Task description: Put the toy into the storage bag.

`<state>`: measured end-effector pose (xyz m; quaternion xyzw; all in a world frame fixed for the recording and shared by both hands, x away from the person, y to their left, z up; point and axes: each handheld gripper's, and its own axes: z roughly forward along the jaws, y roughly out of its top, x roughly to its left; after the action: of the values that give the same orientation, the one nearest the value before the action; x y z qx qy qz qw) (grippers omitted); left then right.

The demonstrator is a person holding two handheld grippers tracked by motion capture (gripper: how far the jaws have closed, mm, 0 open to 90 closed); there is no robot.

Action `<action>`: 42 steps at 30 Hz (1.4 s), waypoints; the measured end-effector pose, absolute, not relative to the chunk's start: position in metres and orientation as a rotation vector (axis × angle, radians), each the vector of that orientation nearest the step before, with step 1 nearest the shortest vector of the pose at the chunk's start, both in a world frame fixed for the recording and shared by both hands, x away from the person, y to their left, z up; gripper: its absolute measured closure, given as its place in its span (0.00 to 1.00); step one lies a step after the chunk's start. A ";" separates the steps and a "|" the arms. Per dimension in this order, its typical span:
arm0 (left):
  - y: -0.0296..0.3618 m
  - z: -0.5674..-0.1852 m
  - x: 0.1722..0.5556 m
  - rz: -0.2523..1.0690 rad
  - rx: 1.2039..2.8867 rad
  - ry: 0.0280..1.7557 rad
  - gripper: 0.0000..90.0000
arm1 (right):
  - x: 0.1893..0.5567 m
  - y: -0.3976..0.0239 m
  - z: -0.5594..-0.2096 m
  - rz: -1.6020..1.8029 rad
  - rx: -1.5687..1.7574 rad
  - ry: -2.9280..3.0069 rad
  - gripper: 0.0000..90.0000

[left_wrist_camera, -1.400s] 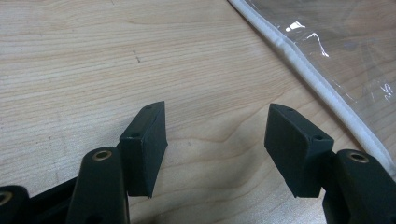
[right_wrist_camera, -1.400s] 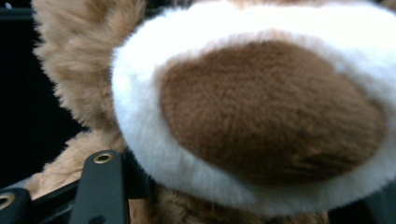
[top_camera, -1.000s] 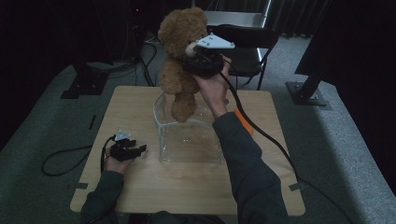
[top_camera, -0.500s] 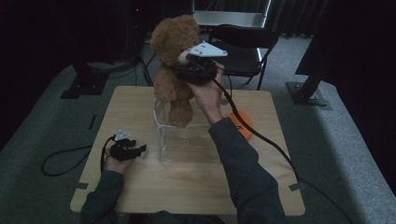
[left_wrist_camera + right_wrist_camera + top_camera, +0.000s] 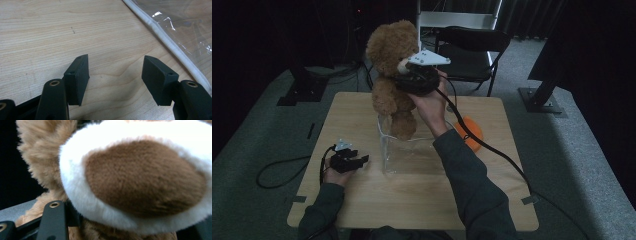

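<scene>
High view: my right gripper [image 5: 408,80] clamps the teddy bear [image 5: 391,75] at its neck, upright at frame centre, feet directly above the clear plastic bag [image 5: 412,150].

Left gripper view: left gripper [image 5: 113,75] spread wide, empty, bag at upper right.

Right gripper view: bear's muzzle fills centre.

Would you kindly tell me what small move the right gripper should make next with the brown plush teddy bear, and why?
Probably lower it a little, straight down. The right gripper grips the brown plush teddy bear near its neck, and the feet hang at the open top of the clear plastic bag. The left gripper rests open on the wooden table beside the bag.
</scene>
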<state>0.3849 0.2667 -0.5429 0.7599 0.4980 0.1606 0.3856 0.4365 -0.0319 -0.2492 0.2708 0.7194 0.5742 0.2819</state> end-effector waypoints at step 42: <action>0.267 -0.543 0.385 0.409 1.939 1.266 0.44 | 0.448 -0.036 -0.266 1.544 0.651 2.048 0.40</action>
<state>0.3847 0.2670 -0.5428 0.7611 0.4971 0.1606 0.3846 0.4481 -0.0365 -0.2657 0.2384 0.7504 0.5655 0.2453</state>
